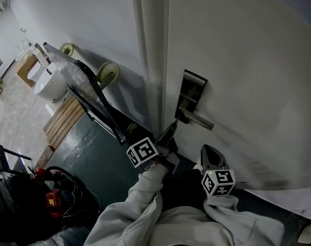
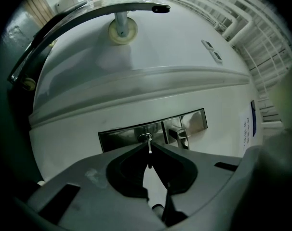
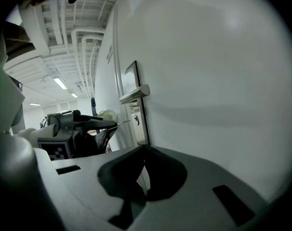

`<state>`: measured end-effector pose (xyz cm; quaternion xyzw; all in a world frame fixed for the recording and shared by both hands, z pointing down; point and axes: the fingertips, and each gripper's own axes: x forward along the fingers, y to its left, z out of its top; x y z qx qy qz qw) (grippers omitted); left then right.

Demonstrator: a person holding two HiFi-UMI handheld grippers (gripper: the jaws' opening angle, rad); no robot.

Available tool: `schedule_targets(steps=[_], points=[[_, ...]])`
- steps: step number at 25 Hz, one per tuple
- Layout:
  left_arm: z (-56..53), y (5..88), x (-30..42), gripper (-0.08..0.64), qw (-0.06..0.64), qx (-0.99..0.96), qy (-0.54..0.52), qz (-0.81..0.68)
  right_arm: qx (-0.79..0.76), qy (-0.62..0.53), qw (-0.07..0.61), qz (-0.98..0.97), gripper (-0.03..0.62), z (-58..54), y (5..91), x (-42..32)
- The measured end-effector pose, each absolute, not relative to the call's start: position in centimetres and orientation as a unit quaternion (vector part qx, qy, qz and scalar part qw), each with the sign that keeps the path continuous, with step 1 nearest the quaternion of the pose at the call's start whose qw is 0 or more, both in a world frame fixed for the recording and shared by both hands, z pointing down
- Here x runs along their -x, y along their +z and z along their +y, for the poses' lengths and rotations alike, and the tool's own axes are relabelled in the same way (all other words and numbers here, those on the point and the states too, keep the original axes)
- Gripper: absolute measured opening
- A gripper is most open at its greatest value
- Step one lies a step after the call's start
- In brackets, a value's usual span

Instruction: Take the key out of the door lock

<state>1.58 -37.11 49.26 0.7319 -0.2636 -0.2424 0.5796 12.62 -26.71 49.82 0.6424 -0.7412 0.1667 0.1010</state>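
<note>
A steel lock plate (image 1: 190, 94) with a lever handle (image 1: 199, 121) sits on the white door (image 1: 248, 60). My left gripper (image 1: 169, 133) reaches up to the plate just below the handle, shut on the key. In the left gripper view the thin key (image 2: 149, 147) runs from the closed tips (image 2: 149, 154) to the keyhole cylinder (image 2: 145, 137). The right gripper view shows the key's blade (image 3: 122, 122) reaching toward the cylinder (image 3: 135, 121); I cannot tell whether its tip is still inside. My right gripper (image 1: 209, 157) hangs back lower right, shut and empty (image 3: 143, 149).
A folding hand truck (image 1: 94, 94) with cream wheels (image 1: 108, 72) leans on the wall left of the door frame (image 1: 154, 60). Wooden slats (image 1: 63, 119) and a white appliance (image 1: 49, 83) lie beyond it. Cables and a red tool (image 1: 53, 199) sit at lower left.
</note>
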Motion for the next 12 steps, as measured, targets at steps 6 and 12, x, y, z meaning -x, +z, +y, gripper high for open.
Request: schedule_targets(steps=[6, 12], points=[[-36.1, 49.6, 0.1, 0.026, 0.543, -0.763, -0.213, -0.279, -0.638, 0.167, 0.105, -0.744, 0.052, -26.3, 50.0, -12.0], [-35.0, 50.0, 1.5, 0.026, 0.499, -0.795, -0.178, -0.295, -0.634, 0.169, 0.105, -0.747, 0.052, -25.9, 50.3, -11.8]])
